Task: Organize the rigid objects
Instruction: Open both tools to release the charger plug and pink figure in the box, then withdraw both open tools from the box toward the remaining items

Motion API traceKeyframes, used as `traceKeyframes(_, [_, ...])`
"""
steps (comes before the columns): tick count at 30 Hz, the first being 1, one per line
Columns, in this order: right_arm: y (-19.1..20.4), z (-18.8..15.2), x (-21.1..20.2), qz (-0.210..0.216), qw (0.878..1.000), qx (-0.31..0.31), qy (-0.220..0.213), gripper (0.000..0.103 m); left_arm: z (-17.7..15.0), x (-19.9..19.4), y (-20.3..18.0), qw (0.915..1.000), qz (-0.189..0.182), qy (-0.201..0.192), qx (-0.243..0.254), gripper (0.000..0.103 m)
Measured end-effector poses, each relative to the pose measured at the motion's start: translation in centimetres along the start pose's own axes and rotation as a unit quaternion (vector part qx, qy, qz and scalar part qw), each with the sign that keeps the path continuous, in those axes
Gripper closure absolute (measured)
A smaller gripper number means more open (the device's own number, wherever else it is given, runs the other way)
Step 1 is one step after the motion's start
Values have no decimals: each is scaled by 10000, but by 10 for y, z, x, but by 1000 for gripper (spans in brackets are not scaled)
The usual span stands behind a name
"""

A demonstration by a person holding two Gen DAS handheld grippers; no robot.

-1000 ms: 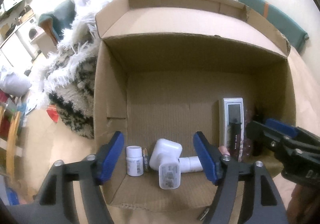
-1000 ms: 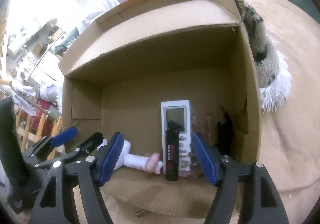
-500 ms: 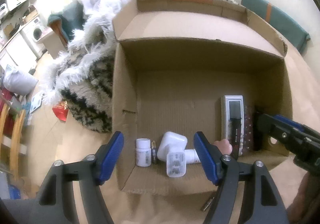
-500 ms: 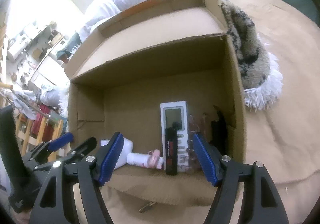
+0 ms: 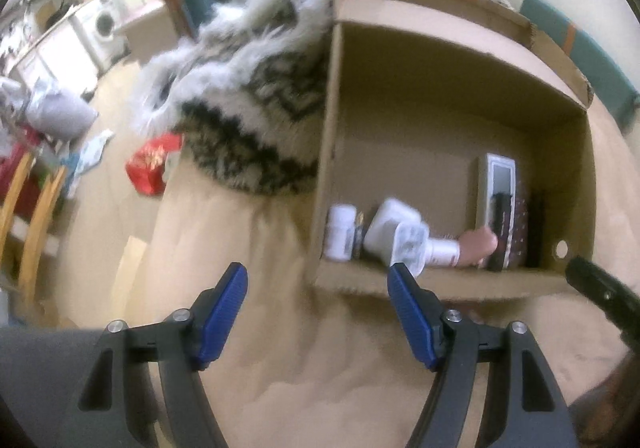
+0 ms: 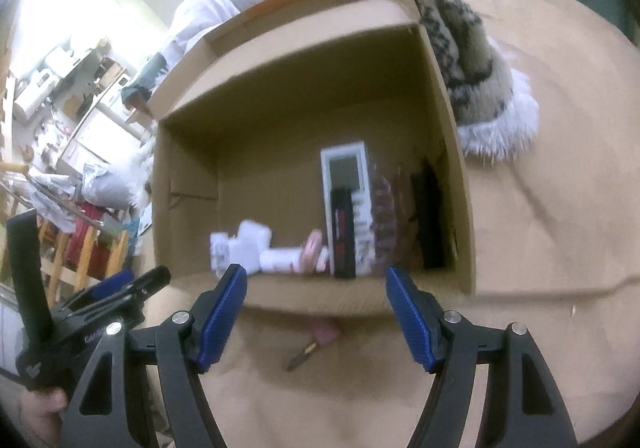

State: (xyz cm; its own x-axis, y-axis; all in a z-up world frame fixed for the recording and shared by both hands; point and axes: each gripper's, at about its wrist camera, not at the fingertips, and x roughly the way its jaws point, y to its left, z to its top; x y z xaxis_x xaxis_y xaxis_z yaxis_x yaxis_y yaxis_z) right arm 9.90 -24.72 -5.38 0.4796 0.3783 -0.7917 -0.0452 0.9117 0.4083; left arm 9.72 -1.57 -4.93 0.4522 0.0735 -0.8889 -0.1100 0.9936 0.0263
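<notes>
Left wrist view: the left gripper (image 5: 316, 284) hangs over the tan sheet (image 5: 280, 380) just in front of the box (image 5: 440, 280), its blue fingers (image 5: 222, 312) apart with nothing between them. Inside the box, along the near wall, the task's things lie in a row: a small white bottle (image 5: 340, 232), a white adapter (image 5: 390, 230), a white tube with a pink end (image 5: 460, 250), then a grey remote (image 5: 498, 184) with a black stick (image 5: 500, 228) lying on it, and a dark item by the right wall, too dim to name. A shaggy rug (image 5: 256, 100) is bunched against the box's left side.

Right wrist view: the right gripper (image 6: 316, 284) hovers at the box's near rim (image 6: 312, 298), fingers (image 6: 412, 318) likewise apart and empty. On the sheet just outside the box lie a pink piece (image 6: 326, 332) and a small brass-tipped thing (image 6: 302, 355), both below and between the fingers. The left gripper (image 6: 120, 292) shows at the lower left.

These two strays look like the next things to gather. To do it well, I would drop the right gripper straight down over one piece at a time, line the fingers across its narrow side, press lightly into the soft sheet so that the pads get under its edges, then lift clear of the rim before setting it down in an open patch of the box floor, away from the row already there.
</notes>
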Motion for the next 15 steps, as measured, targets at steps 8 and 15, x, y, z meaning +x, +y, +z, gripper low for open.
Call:
traceKeyframes(8, [1,-29,11,53,9991,211,352,27,-26,0,15,9991,-34,311,-295,33])
traceKeyframes(15, [15,-31,72,-273,9931,-252,1111,27,-31,2,9,9983,-133,496,-283,33])
